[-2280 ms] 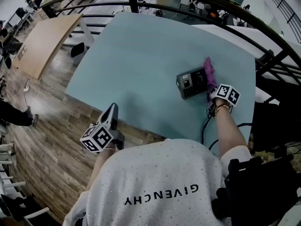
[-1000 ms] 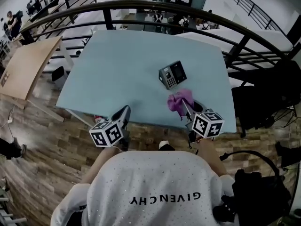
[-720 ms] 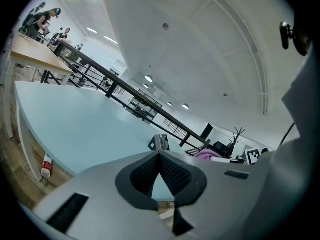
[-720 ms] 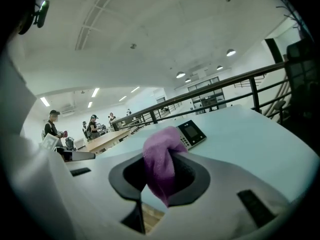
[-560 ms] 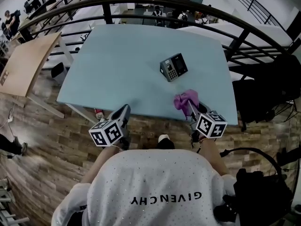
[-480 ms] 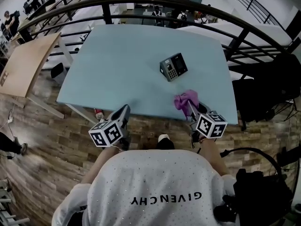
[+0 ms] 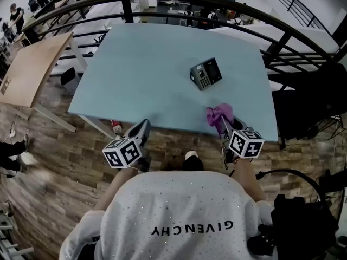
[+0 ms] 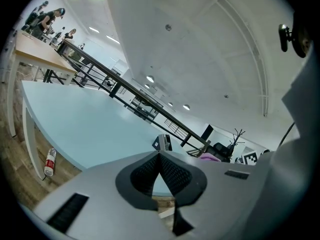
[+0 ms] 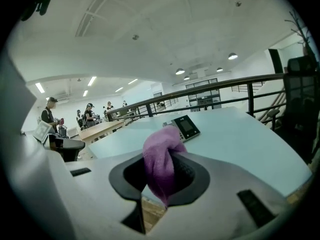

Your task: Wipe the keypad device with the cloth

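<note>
As one cloth (image 7: 219,113) hangs clamped, one keypad device (image 7: 206,73) lies apart.

I get bright, even light from ceiling lamps (image 9: 232,56); shadows soft. Fisheye bends every edge; gripper views ringed black.

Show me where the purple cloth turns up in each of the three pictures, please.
Head view: the cloth is right of centre, above the table near its front edge, held by the right gripper.
Left gripper view: a small pink patch right of centre.
Right gripper view: dead centre, clamped between the jaws.
Shared landmark: the keypad device on the table, visible in all three.
</note>
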Demonstrator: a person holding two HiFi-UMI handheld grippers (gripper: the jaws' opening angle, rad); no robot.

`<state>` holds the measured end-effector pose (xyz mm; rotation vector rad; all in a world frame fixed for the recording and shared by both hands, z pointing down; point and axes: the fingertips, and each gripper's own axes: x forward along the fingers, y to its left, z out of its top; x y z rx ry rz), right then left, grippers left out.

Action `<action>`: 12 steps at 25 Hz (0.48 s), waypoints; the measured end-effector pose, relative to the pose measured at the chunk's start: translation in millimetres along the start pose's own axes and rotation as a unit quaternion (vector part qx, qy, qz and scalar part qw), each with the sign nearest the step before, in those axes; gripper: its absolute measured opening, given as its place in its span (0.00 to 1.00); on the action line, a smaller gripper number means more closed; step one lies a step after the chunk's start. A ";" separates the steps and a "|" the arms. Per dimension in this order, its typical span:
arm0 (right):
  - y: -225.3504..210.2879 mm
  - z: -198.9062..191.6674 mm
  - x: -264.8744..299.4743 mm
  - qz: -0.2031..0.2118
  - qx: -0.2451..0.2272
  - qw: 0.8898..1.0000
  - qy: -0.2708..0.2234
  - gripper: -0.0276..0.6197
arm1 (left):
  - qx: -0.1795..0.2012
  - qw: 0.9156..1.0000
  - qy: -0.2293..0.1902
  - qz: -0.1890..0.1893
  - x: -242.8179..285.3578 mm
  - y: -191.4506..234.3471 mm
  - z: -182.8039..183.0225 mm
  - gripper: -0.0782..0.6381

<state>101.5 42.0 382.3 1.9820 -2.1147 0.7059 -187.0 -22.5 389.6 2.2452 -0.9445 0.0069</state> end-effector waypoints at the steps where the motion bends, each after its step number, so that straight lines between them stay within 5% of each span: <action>1: -0.7 1.3 0.2 -0.004 -0.007 1.000 0.001 0.15 | 0.000 1.000 -0.001 0.001 -1.3 1.0 0.8 0.12; 12: 3.8 5.9 6.3 -0.027 -0.020 0.999 0.007 0.15 | -0.010 1.000 0.004 -0.007 -6.4 15.1 5.2 0.12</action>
